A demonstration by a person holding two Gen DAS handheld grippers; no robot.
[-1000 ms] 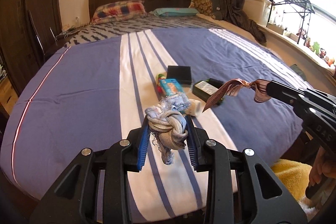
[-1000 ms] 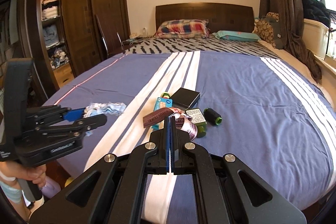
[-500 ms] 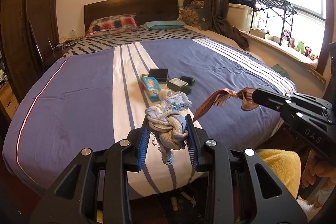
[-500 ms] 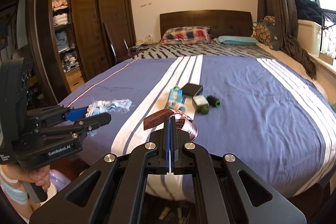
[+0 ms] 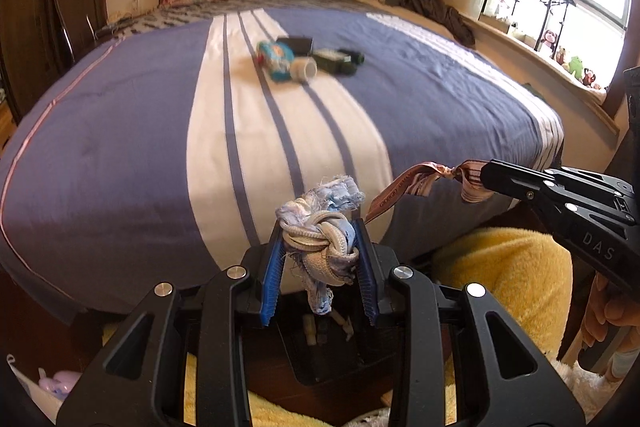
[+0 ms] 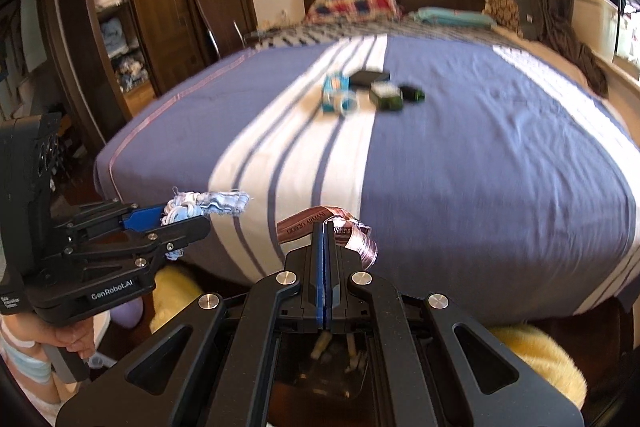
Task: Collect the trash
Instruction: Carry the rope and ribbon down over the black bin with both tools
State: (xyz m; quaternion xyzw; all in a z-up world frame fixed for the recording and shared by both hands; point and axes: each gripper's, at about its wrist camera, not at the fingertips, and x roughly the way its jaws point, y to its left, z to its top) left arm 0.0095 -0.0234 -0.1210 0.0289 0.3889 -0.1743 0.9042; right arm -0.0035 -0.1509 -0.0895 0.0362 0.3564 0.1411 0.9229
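My left gripper (image 5: 320,231) is shut on a knotted blue-and-white rag (image 5: 318,227), held off the foot of the bed; it also shows in the right wrist view (image 6: 184,215) with the rag (image 6: 212,205). My right gripper (image 6: 325,225) is shut on a pink-brown printed ribbon (image 6: 308,221); in the left wrist view it (image 5: 486,175) holds the ribbon (image 5: 416,183) to the right of the rag. A black bin (image 5: 320,351) with a few scraps inside sits on the floor below both grippers (image 6: 340,355).
A blue-and-white striped bed (image 5: 248,107) fills the view. On it lie a blue packet (image 5: 276,57), a tape roll (image 5: 304,69), a black box (image 5: 296,43) and dark green items (image 5: 340,61). A yellow fluffy rug (image 5: 516,267) lies beside the bin. A wardrobe (image 6: 132,7) stands left.
Both grippers have drawn back from the bed and lowered, each keeping its load. The bed's foot edge and the black bin on the floor have come into view below them.
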